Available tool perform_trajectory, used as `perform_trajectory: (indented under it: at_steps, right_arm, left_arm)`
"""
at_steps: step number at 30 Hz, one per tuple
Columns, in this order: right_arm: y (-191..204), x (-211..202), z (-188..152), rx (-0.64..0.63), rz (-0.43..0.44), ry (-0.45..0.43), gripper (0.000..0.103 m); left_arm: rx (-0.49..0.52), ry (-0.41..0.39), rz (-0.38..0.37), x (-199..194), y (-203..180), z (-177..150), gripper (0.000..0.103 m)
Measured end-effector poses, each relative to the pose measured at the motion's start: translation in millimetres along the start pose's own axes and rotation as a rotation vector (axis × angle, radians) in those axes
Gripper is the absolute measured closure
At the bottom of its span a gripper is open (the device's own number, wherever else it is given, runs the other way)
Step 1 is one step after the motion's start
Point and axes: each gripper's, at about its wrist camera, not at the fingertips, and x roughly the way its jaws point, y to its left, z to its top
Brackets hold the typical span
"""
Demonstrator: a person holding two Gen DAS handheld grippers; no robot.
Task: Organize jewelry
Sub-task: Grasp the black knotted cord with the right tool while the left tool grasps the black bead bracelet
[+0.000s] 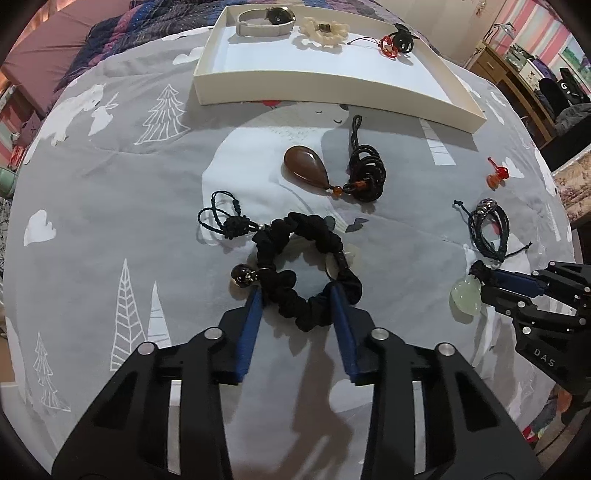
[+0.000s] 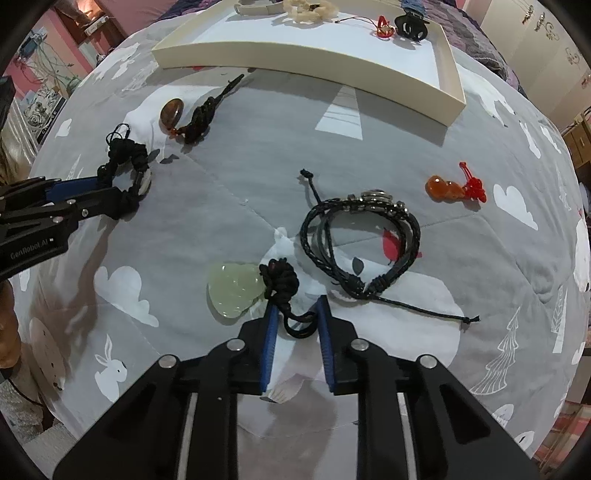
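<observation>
On the grey printed bedspread (image 1: 110, 206), the left gripper (image 1: 297, 297) sits low with its blue fingers (image 1: 249, 325) spread, straddling the near arc of a black scrunchie bracelet (image 1: 306, 258); both tips touch the fabric, but the jaws have not pinched it. The right gripper (image 2: 297, 312) is likewise spread, its fingers (image 2: 325, 339) on either side of the black cord loop (image 2: 299, 326) of a pale green jade pendant (image 2: 232, 290), whose stone lies just left of the tips. Just beyond the pendant lies a black braided bracelet (image 2: 364, 243), and to its right, apart, a small orange gourd charm (image 2: 445, 190) with a red knot. Past the scrunchie rests a brown teardrop pendant (image 1: 306, 166) beside its coiled black cord (image 1: 365, 170). Farthest off stands the white tray (image 1: 332, 90), holding along its back edge a white watch (image 1: 264, 22), a cream flower piece (image 1: 325, 31), a red charm (image 1: 388, 46) and a black clip (image 1: 404, 37).
</observation>
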Motion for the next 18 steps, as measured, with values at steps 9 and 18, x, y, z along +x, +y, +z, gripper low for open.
perform_trajectory:
  at_steps: [9, 18]
  right_arm:
    - [8.6, 2.4, 1.1, -0.01, 0.003, -0.001, 0.089]
    - [4.7, -2.8, -2.6, 0.001, 0.006, -0.025, 0.095]
  left_arm:
    - [-0.017, -0.007, 0.006, -0.7, 3.8, 1.9, 0.09]
    - [-0.008, -0.039, 0.036, -13.8, 6.1, -0.9, 0.094]
